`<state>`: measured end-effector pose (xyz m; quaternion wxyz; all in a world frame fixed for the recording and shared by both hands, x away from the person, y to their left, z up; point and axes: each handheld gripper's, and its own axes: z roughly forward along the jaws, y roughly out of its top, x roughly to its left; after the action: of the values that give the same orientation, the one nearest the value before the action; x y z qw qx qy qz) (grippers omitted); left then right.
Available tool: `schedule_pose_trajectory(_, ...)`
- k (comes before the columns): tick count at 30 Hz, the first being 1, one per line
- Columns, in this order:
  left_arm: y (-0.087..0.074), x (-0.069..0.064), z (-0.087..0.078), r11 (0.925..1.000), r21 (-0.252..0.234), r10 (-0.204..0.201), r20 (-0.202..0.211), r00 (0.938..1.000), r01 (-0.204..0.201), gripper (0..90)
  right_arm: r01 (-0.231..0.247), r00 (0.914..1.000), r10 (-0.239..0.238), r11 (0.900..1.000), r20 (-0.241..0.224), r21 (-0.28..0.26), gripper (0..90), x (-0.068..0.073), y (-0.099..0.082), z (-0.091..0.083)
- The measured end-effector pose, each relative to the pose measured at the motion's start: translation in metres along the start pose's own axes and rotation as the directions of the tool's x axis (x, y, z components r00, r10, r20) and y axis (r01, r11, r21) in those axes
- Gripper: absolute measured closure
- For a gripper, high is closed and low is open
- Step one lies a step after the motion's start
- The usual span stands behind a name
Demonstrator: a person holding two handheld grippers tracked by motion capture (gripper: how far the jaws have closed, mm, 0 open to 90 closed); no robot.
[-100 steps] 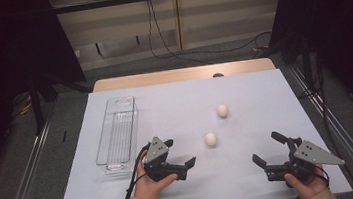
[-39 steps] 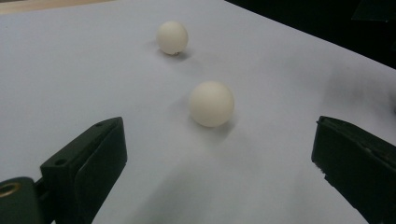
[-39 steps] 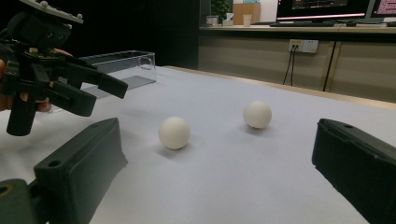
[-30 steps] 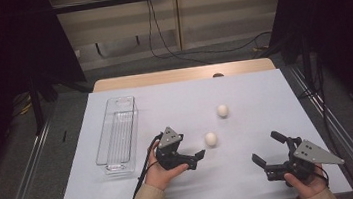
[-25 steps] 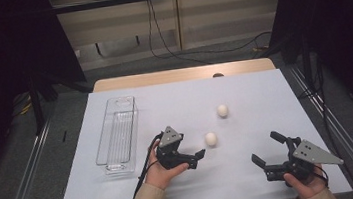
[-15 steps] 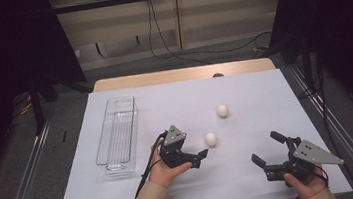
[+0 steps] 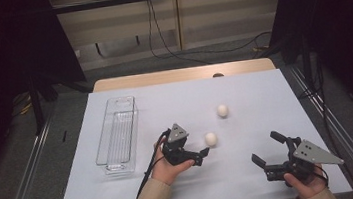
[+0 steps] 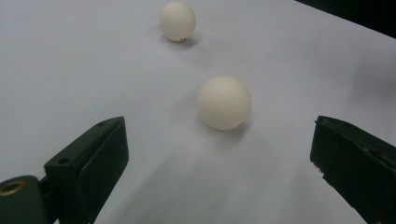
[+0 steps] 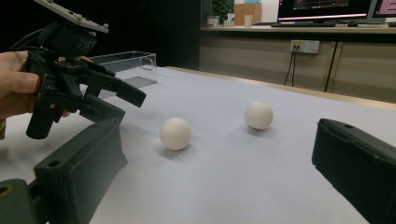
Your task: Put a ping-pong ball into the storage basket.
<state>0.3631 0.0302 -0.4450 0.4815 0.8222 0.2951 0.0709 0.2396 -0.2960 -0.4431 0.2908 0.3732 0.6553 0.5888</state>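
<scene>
Two white balls lie on the white table sheet. The near ball (image 7: 210, 139) (image 8: 224, 102) (image 9: 175, 133) sits just ahead of my left gripper (image 7: 202, 154) (image 8: 219, 154), whose jaws stand wide open around nothing, a short way from touching it. The far ball (image 7: 222, 110) (image 8: 177, 21) (image 9: 258, 115) rests farther back. My right gripper (image 7: 267, 150) (image 9: 215, 172) hovers open near the front right edge, well clear of both balls. In the right gripper view, the left gripper (image 9: 100, 91) points at the near ball.
A clear plastic tray (image 7: 118, 134) (image 9: 122, 63) stands lengthwise at the left of the sheet. The white sheet (image 7: 254, 95) covers a wooden table; its front edge lies close under both hands. Cables run on the floor beyond the table.
My left gripper has moved right and slightly forward toward the near ball, still open. The right gripper and both balls have stayed put.
</scene>
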Motion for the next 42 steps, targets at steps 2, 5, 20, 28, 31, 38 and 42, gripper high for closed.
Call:
schedule_pose_trajectory(2, 0.000, 0.001, 0.001, 1.0000, 0.000, -0.005, -0.001, 1.0000, 0.005, 4.4, 0.000, 1.0000, 0.000, 1.0000, -0.001, -0.002, 1.3, 0.000, 0.000, 0.000)
schedule_pose_trajectory(5, 0.000, 0.001, 0.004, 1.0000, 0.001, -0.008, -0.001, 1.0000, 0.008, 4.6, -0.001, 1.0000, 0.001, 1.0000, 0.001, 0.000, 1.3, 0.000, 0.000, 0.000)
schedule_pose_trajectory(20, 0.005, -0.004, 0.010, 0.9998, 0.019, 0.008, 0.007, 0.9999, -0.008, 4.9, -0.004, 1.0000, 0.004, 1.0000, 0.004, -0.002, 1.3, -0.001, 0.000, 0.000)
schedule_pose_trajectory(28, 0.005, -0.004, 0.014, 0.9996, 0.028, 0.010, 0.004, 0.9999, -0.010, 4.9, -0.005, 1.0000, 0.005, 1.0000, 0.003, 0.000, 1.3, -0.001, 0.000, 0.001)
schedule_pose_trajectory(31, 0.006, -0.004, 0.014, 0.9994, 0.034, 0.012, 0.006, 0.9999, -0.012, 4.9, -0.004, 1.0000, 0.004, 1.0000, 0.003, -0.001, 1.3, -0.001, 0.000, 0.001)
schedule_pose_trajectory(38, 0.006, -0.004, 0.017, 0.9989, 0.043, 0.020, 0.002, 0.9998, -0.020, 4.9, -0.003, 1.0000, 0.003, 1.0000, 0.002, 0.001, 1.3, -0.001, 0.000, 0.001)
schedule_pose_trajectory(42, 0.006, -0.003, 0.018, 0.9988, 0.047, 0.016, 0.000, 0.9999, -0.016, 4.9, -0.003, 1.0000, 0.003, 1.0000, -0.001, 0.002, 1.4, -0.001, -0.001, 0.001)
